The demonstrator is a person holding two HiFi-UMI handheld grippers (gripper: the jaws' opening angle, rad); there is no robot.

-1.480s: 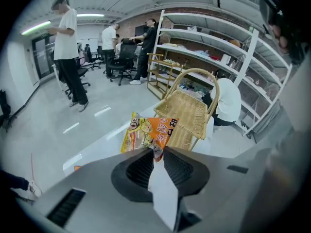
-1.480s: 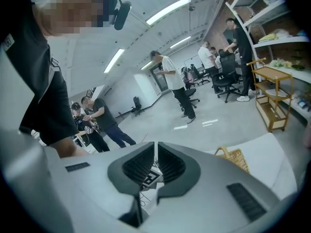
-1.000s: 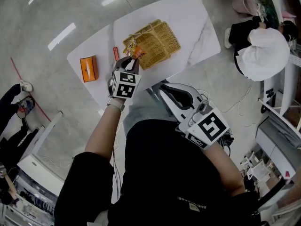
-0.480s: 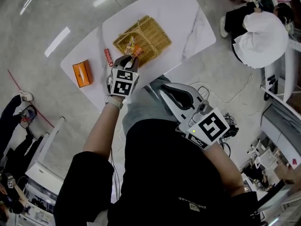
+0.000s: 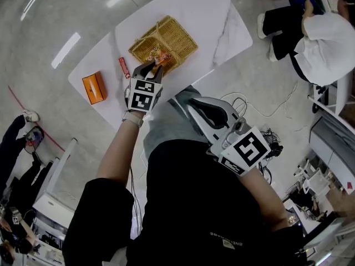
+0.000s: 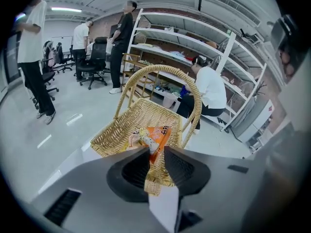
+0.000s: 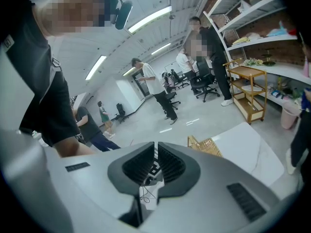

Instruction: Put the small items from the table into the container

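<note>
A woven basket [image 5: 169,40] with a hoop handle stands on the white marble table [image 5: 216,15]. My left gripper [image 5: 151,66] reaches over the basket's near rim, pointing steeply down. Its jaws are opening, with a corner of the orange snack packet [image 5: 158,59] still pinched between them. In the left gripper view the packet [image 6: 154,137] hangs over the inside of the basket [image 6: 141,115], just past the left gripper [image 6: 156,152]. My right gripper [image 5: 191,101] stays off the table by my body, shut and holding nothing. The right gripper [image 7: 156,147] looks toward the basket [image 7: 204,146].
An orange box [image 5: 93,87] and a small red item [image 5: 123,67] lie on the table to the left of the basket. A person in white [image 5: 321,43] sits beyond the table's right end. Cables lie on the floor [image 5: 249,107] near my right side.
My left gripper has moved forward and down over the basket's near rim, carrying the orange packet. The right gripper has stayed beside my body.
</note>
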